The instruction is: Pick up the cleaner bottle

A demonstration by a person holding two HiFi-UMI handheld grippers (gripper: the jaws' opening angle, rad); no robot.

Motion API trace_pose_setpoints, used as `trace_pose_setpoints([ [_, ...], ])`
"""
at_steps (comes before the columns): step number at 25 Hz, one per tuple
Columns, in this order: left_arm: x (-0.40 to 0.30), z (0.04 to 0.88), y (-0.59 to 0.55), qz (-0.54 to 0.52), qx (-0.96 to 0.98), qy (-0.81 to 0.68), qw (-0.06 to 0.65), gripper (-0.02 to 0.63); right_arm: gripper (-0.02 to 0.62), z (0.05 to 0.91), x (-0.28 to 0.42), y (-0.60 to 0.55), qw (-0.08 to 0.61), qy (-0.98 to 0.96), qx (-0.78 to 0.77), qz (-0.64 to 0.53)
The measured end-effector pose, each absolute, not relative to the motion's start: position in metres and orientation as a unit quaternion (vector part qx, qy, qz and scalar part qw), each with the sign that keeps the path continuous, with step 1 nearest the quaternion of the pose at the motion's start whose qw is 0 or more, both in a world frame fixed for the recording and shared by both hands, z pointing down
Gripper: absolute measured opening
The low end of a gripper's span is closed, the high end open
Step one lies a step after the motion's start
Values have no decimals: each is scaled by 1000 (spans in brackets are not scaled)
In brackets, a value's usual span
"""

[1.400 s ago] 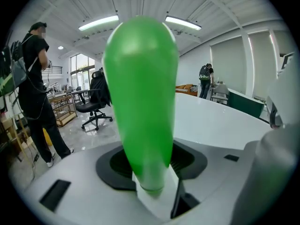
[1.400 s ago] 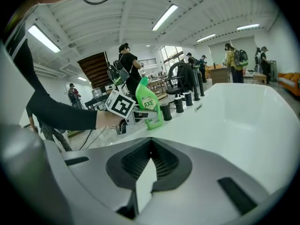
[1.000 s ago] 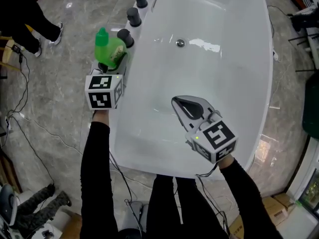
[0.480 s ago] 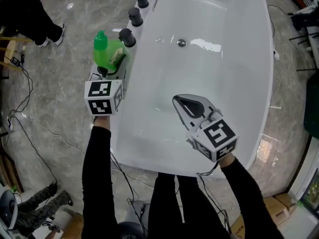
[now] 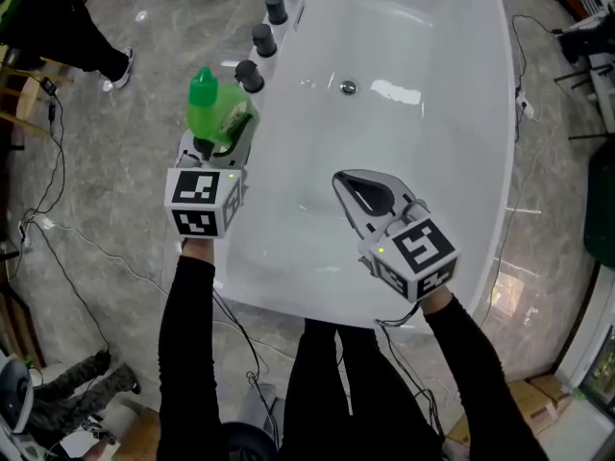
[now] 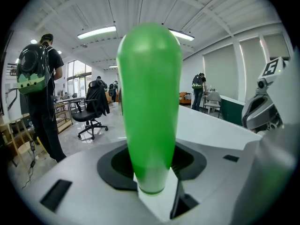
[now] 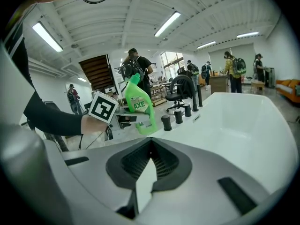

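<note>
The green cleaner bottle (image 5: 216, 109) with a green cap hangs just above the bathtub's left ledge, with my left gripper (image 5: 223, 134) shut on its lower body. In the left gripper view the bottle (image 6: 149, 107) stands upright between the jaws and fills the middle. The right gripper view shows the same bottle (image 7: 137, 103), labelled AXE, held beside the left marker cube (image 7: 102, 108). My right gripper (image 5: 357, 192) hovers over the white tub basin, jaws together with nothing in them.
The white bathtub (image 5: 423, 171) has a drain (image 5: 348, 86) and three dark knobs (image 5: 263, 38) along its left ledge. Cables (image 5: 58, 229) trail over the grey marble floor on the left. A person (image 5: 58, 27) stands at upper left; an office chair (image 6: 90, 110) stands beyond.
My left gripper has risen with the bottle, lifting it off the tub ledge and closer to the head camera. The right gripper has come up slightly over the basin.
</note>
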State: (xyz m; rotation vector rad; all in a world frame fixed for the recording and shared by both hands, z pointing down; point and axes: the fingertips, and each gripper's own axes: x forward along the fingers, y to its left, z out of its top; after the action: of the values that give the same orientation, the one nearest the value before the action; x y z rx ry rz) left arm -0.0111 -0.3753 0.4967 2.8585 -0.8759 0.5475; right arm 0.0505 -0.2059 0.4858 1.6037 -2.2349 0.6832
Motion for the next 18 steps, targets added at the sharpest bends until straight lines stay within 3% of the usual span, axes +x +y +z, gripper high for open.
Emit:
trace_pose_setpoints([
  [18,8,433,-259,176,960,-216,38,193,2,427,82,-134,139,-753,603,225],
])
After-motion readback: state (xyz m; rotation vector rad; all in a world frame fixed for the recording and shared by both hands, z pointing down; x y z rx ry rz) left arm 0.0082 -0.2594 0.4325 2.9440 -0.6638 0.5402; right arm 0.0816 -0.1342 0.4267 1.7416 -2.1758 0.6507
